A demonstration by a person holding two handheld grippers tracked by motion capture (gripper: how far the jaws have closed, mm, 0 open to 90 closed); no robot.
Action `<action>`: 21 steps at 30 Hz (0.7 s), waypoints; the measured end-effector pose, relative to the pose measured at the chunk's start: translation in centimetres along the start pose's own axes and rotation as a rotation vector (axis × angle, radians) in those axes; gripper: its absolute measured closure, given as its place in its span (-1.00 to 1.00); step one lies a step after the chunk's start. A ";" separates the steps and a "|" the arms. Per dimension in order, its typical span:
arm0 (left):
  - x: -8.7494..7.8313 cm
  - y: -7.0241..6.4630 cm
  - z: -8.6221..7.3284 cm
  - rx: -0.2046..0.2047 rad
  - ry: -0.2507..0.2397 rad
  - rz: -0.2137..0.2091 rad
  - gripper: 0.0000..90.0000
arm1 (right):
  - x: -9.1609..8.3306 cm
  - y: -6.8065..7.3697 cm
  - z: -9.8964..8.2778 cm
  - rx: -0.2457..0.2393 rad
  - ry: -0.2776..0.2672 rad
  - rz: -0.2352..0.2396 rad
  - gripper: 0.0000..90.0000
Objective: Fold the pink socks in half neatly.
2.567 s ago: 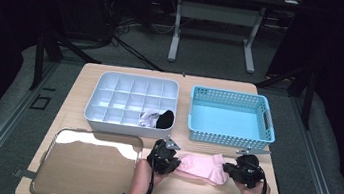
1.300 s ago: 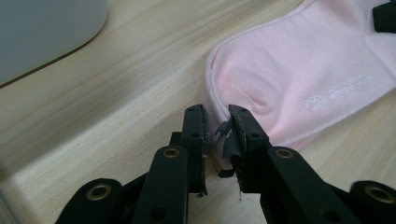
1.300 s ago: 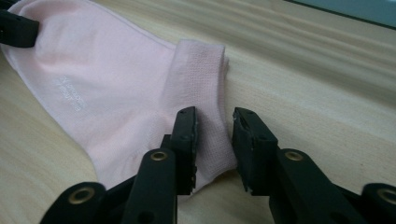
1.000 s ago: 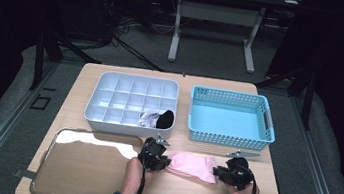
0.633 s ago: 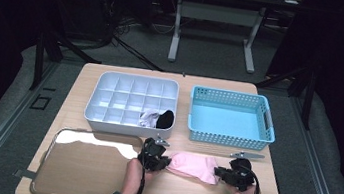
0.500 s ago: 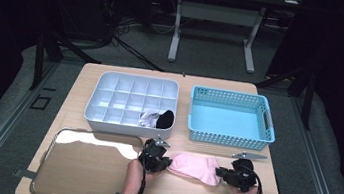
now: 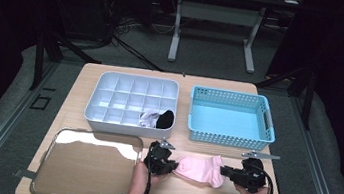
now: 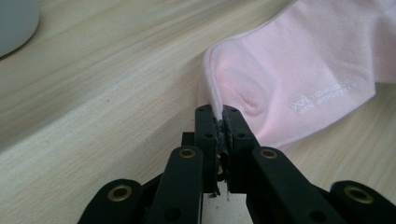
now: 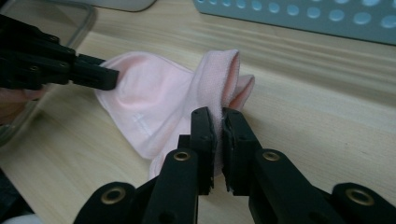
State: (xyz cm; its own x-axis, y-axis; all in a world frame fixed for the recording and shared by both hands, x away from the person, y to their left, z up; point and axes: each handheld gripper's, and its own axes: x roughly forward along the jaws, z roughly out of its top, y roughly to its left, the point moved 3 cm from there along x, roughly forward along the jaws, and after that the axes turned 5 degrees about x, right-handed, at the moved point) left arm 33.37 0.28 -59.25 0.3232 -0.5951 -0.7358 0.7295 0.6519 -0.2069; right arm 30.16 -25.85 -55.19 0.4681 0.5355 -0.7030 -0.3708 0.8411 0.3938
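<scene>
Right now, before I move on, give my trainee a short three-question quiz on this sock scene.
1. True or false: both grippers are shut on the pink sock.
2. Which container already holds rolled socks? A) the blue basket B) the white divided box C) the metal tray
3. Which gripper pinches the sock's edge nearest the metal tray?

Key:
1. True: the left gripper clamps a thin edge and the right gripper clamps a folded end.
2. B: a white and a black sock sit in its front compartments.
3. The left gripper.
</scene>
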 end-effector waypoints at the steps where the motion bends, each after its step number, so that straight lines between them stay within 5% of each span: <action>1: 0.1 -0.1 0.0 -0.005 -0.003 -0.003 0.92 | -0.1 0.2 0.1 -0.004 -0.001 0.000 0.86; 8: 0.4 -0.4 0.1 -0.013 -0.004 -0.023 0.92 | 0.0 1.9 0.9 -0.045 0.004 0.026 0.86; 21: 0.7 -0.4 0.2 -0.030 -0.017 -0.038 0.92 | 3.8 5.5 2.3 -0.144 0.070 0.055 0.86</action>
State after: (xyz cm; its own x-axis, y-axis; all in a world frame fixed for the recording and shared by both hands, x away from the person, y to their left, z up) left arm 33.43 -0.43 -59.54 0.3059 -0.6278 -0.7158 0.7231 0.6423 -0.2543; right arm 31.71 -18.98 -54.33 0.3887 0.5694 -0.7243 -0.5078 0.7884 0.3472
